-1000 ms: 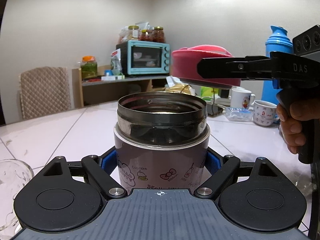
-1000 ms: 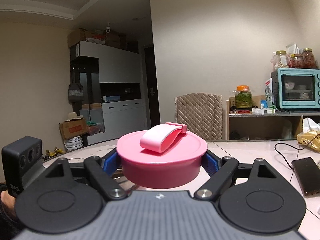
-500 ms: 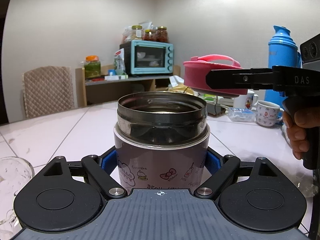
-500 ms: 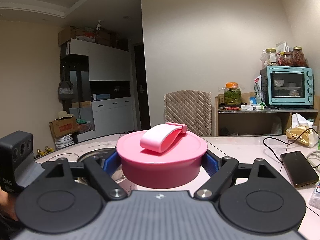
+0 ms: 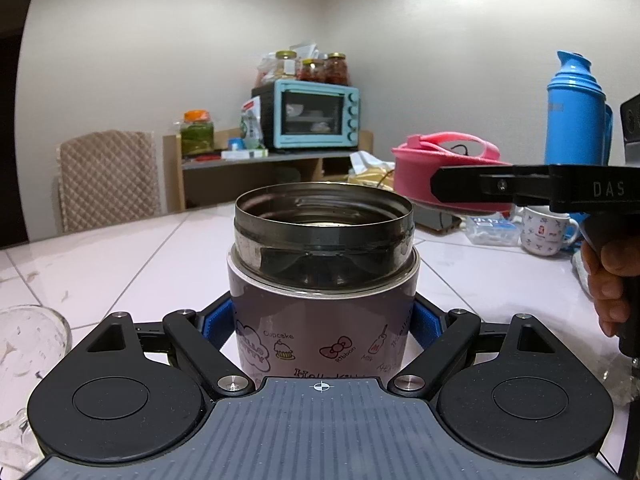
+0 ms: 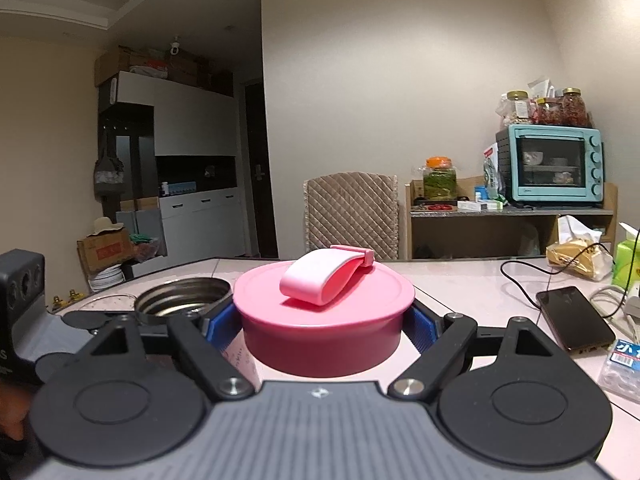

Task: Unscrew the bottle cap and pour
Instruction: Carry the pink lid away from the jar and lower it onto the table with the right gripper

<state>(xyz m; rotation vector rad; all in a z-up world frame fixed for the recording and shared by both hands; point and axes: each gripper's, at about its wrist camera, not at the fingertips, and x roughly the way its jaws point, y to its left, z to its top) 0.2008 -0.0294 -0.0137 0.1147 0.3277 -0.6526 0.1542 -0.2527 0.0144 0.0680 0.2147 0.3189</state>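
A wide-mouthed steel food jar (image 5: 323, 276) with a pinkish cartoon-printed body stands upright on the white tiled table, its mouth uncovered. My left gripper (image 5: 323, 324) is shut on its body, blue pads pressed to both sides. The pink cap (image 6: 324, 312) with its pale pink folding handle is off the jar and held level in my right gripper (image 6: 324, 322), which is shut on it. In the left wrist view the pink cap (image 5: 424, 168) hangs to the right of the jar and behind it. In the right wrist view the open jar (image 6: 182, 294) is left of the cap.
A clear glass cup (image 5: 24, 356) stands at the near left. White mugs (image 5: 546, 232) and a blue thermos (image 5: 576, 120) are at the far right. A phone (image 6: 574, 318) on a cable and a small plastic box (image 6: 622, 366) lie on the right. A chair (image 6: 352, 216) and an oven shelf stand behind.
My right gripper has carried the pink cap to the right, away from the jar's mouth, and a little lower. The left gripper and jar have stayed put.
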